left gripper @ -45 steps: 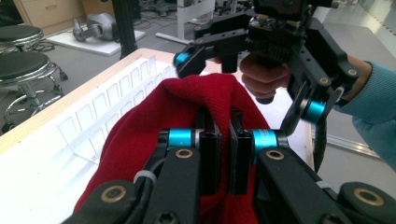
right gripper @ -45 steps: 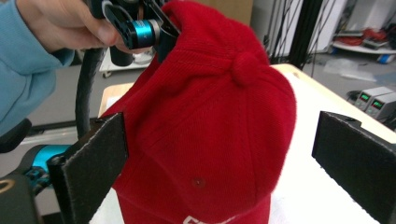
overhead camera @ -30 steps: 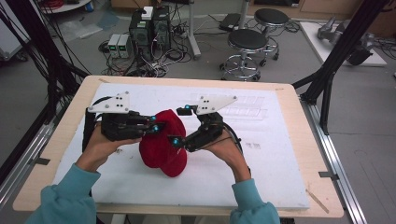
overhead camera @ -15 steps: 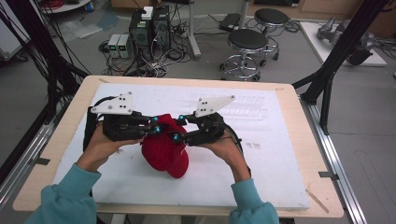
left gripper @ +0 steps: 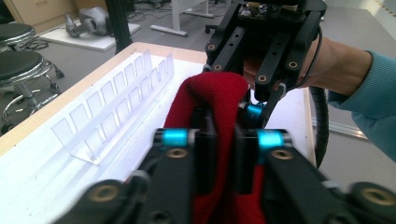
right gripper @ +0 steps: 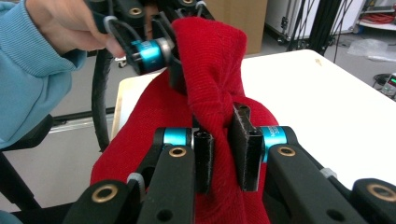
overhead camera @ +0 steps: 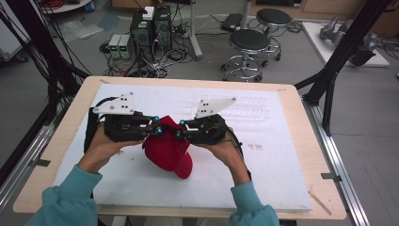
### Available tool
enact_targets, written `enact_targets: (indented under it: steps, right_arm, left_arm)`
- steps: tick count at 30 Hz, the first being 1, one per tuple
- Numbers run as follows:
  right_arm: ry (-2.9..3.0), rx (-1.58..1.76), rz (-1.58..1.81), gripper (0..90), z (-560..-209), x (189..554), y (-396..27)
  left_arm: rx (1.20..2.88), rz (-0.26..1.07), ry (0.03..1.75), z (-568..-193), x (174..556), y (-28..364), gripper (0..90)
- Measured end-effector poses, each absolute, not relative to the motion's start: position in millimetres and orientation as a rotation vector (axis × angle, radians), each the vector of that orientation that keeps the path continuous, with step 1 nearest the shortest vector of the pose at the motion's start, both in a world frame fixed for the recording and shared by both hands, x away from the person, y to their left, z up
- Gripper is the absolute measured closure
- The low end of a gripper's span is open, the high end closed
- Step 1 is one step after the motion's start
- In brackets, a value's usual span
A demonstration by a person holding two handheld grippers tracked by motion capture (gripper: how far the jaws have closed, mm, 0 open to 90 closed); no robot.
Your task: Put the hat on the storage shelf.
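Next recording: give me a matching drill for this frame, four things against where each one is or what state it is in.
Things:
1. red knit cloth
2. clear plastic divider rack
3. round stool
4. right tool

Places or states:
A. on the floor beyond the table
B. shut on a fold of fabric
C. lying on the white board, untouched
D. pinched between both tools, partly lifted

Pairs: 1-D, 2-C, 3-A, 4-B

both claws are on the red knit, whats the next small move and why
Probably draw the claws gently apart. The left claw and right claw both pinch the same raised fold of the red knit, close together, the rest bunched on the white mat.
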State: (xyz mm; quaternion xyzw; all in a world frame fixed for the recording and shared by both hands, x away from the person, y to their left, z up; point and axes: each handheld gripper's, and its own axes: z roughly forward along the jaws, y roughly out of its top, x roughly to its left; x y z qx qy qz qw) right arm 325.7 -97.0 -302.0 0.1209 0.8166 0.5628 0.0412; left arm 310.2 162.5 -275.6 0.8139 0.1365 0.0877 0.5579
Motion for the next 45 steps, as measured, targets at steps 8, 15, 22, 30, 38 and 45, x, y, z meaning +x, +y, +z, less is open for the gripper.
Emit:
enact_targets:
  steps: [8,15,22,30,38,45]
  right_arm:
    - [2.428,0.469,1.716,80.5,-300,326,-101]
    - [2.373,0.528,1.736,80.5,-295,326,-106]
    - [2.309,0.592,1.738,80.5,-291,326,-107]
    - [2.224,0.655,1.753,80.5,-286,327,-110]
    - [2.174,0.679,1.758,80.5,-280,326,-110]
    - [2.124,0.706,1.776,80.5,-277,325,-112]
  left_arm:
    - [1.904,0.253,0.451,-280,310,168,13.9]
    - [1.838,0.305,0.464,-279,300,183,9.1]
    - [1.806,0.322,0.493,-287,291,196,9.1]
    - [1.814,0.313,0.51,-305,282,199,9.1]
    - [1.829,0.298,0.543,-336,275,183,9.3]
    - [1.843,0.289,0.567,-359,272,163,9.6]
